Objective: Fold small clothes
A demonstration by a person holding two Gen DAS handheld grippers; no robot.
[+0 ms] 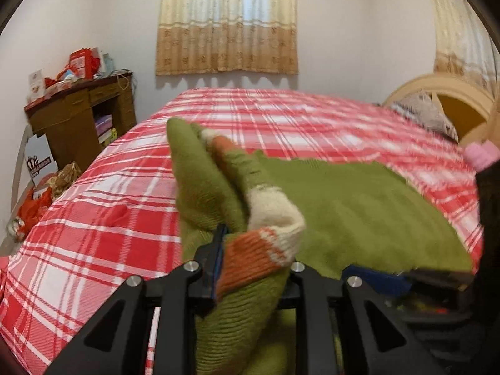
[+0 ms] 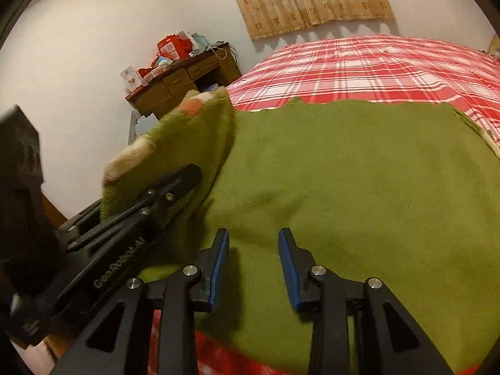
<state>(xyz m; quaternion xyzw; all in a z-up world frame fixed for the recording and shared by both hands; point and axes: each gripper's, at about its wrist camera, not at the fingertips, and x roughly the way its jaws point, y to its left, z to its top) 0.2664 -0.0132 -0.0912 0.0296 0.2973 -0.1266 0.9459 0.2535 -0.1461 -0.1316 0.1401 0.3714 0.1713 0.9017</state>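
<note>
My left gripper pinches the sleeve cuff of the soft, floppy green sweater spread low in frame on the bed, right gripper hovering part-open, empty; I'd grab thick ribbed edges

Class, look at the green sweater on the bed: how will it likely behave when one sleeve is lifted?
The green sweater is probably floppy: the sleeve held in the left gripper droops in folds. It likely won't slip, since the knit looks coarse. Its body should mostly stay lying on the bed.
</note>
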